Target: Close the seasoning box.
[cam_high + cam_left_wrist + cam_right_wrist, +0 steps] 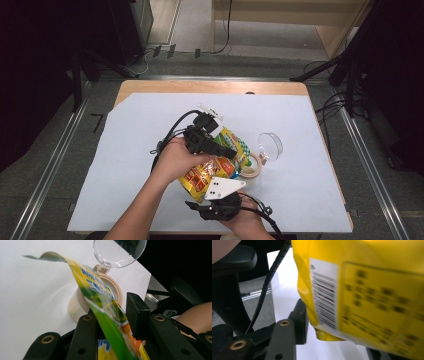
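Both grippers hold the pouch [212, 167] over the jar [252, 167]: left gripper [113, 315] clamps its torn top, right gripper [216, 200] seemingly its base. Pouring is in hand; next, tip the mouth over the opening.

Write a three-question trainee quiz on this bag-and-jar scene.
1. True or false: the clear lid of the beige jar stands swung open.
2. What lies between the left gripper jaws? A) a spoon B) the yellow-green bag C) a cup
3. Which printed mark on the bag does the right gripper view show?

Key: 1 true; 2 B; 3 a barcode.
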{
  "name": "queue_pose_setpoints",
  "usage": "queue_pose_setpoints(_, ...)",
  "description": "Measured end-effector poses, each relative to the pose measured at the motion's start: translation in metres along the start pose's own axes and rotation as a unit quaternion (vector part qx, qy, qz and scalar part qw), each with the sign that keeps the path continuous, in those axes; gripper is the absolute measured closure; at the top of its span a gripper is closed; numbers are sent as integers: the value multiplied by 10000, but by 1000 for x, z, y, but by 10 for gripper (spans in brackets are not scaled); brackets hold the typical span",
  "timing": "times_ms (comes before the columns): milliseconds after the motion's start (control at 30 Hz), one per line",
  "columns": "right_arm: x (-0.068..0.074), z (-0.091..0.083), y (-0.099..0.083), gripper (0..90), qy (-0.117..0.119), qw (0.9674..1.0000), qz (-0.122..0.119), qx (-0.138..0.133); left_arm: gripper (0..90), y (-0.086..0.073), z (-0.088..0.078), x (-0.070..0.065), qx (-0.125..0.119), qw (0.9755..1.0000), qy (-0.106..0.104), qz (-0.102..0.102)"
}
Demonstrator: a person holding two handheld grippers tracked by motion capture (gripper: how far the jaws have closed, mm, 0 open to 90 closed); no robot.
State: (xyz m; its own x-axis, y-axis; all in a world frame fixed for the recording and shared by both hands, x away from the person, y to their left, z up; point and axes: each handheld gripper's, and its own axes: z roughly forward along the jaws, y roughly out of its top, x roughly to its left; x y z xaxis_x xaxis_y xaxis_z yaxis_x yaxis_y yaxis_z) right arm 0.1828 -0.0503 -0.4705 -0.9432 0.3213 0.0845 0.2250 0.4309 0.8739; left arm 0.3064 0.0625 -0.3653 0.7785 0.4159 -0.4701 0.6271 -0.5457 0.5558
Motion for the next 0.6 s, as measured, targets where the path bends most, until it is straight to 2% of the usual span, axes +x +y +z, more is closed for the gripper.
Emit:
queue_pose_setpoints(67, 2, 1, 0, 612, -44, 10000, -82, 22, 714, 0, 1, -1, 24, 10000, -30, 17)
queue_pose_setpoints(200, 2, 0, -1, 637, -118, 9999, 11, -30, 706, 1, 2, -2, 3, 10000, -41, -2)
queue_pose_setpoints(600, 2, -2, -2, 647, -107, 9994, 273, -184, 636, 0, 0, -3, 13, 9999, -102, 8)
